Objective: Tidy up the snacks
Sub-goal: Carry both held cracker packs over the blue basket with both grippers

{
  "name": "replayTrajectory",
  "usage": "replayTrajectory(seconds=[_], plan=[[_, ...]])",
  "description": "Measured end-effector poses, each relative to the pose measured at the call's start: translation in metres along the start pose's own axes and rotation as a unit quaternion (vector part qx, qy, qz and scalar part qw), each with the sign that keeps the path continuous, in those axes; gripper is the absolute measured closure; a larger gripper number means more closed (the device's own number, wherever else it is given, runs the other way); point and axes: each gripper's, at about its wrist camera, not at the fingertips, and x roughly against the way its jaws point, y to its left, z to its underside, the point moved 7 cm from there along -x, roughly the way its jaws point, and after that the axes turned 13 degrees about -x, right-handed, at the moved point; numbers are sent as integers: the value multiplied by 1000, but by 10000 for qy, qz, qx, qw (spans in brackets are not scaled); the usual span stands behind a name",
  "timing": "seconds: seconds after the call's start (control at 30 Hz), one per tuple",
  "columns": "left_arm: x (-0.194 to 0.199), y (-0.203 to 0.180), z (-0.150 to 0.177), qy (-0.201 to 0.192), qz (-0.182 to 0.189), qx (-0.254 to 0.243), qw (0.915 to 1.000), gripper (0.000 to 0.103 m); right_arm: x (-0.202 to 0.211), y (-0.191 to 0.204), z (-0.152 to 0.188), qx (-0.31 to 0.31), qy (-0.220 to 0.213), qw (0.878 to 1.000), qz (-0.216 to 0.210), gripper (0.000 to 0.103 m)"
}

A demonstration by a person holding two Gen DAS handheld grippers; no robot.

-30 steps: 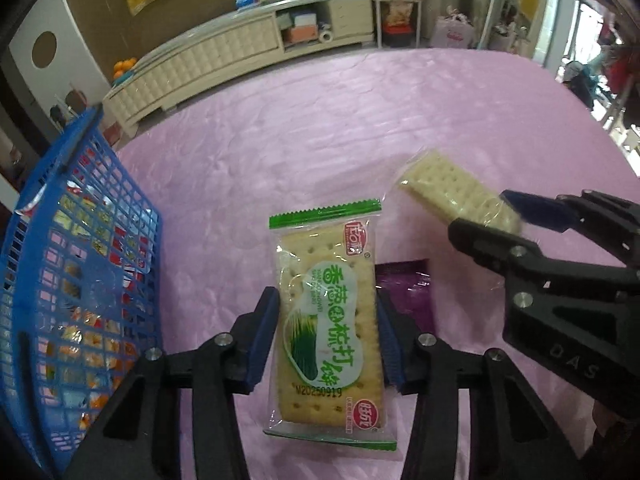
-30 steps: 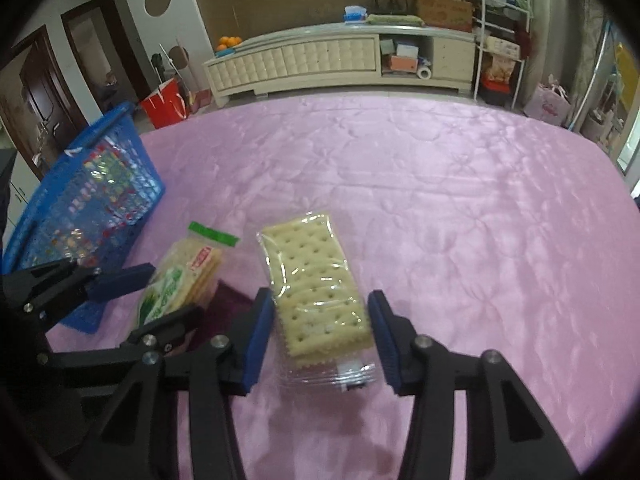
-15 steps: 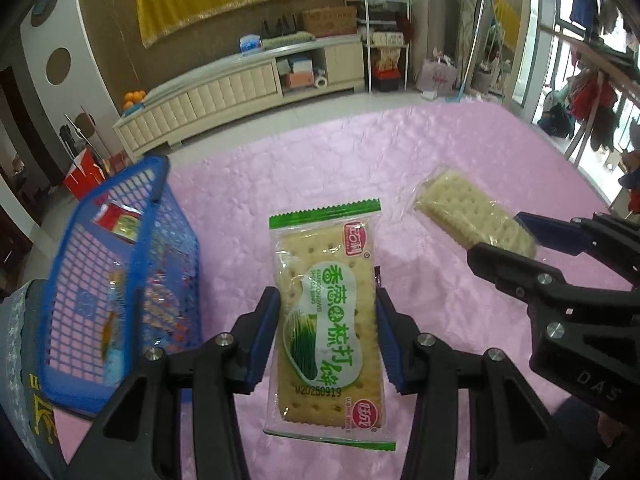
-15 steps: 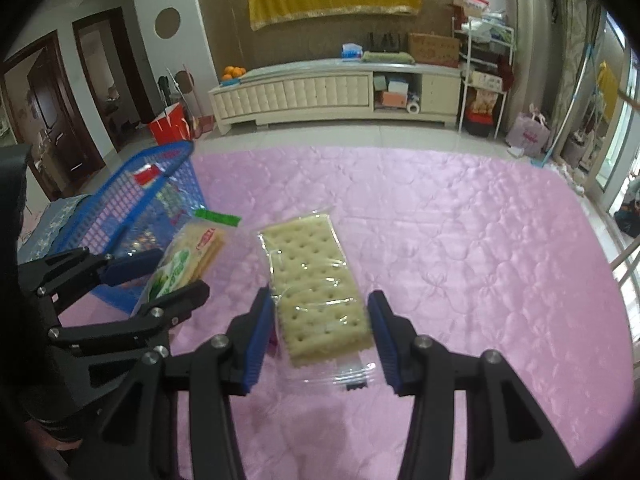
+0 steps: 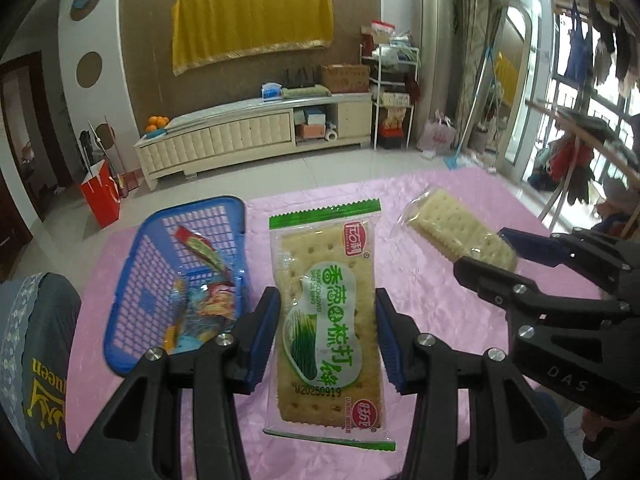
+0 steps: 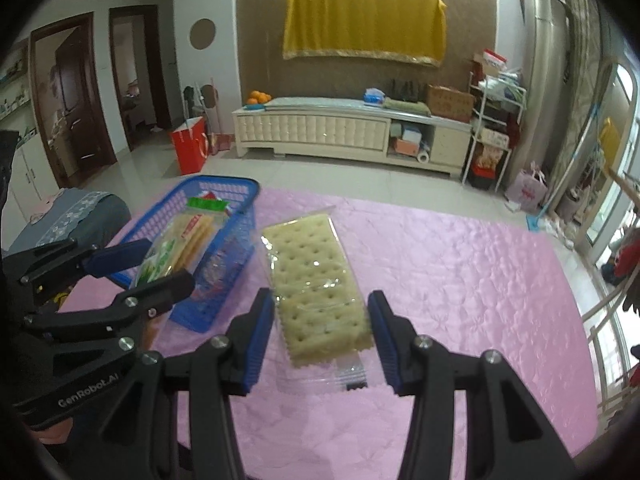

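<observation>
Mid-carry: left gripper (image 5: 326, 334) pinches the green-label cracker pack (image 5: 326, 320), right gripper (image 6: 320, 338) the clear cracker pack (image 6: 318, 292) (next, release over the blue basket (image 5: 132, 280), lower left).

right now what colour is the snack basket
Blue, an open plastic grid basket; it shows best in the left wrist view.

Basket (image 5: 136, 280) lies left of both held cracker packs (image 5: 326, 320); snacks inside.
</observation>
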Motion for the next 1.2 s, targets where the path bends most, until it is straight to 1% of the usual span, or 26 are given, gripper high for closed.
replayTrajectory(seconds=[0.13,0.23,0.37,0.6,0.8,0.9,1.0,1.2], plan=[[19,21,3,-111,-122,75,9998,59,5,21,-5,162,-74,9998,-94,50],[34,41,7,-163,-195,205,9995,59,5,45,-8,375,-152,9991,-132,50],[48,69,13,-226,-346,290,9987,59,-1,70,-11,511,-154,9980,-337,50],[58,109,21,-207,-577,418,9972,59,-11,108,-17,777,-197,9953,-552,50],[53,138,24,-138,-630,532,9965,59,-28,128,-23,899,-138,9932,-725,50],[47,152,26,-99,-495,641,9967,59,-42,132,-23,868,5,9929,-813,50],[35,164,30,-1,-534,640,9965,59,-58,139,-20,872,166,9924,-857,50],[3,178,39,218,-481,709,9961,59,-84,153,-11,997,404,9906,-848,50]])
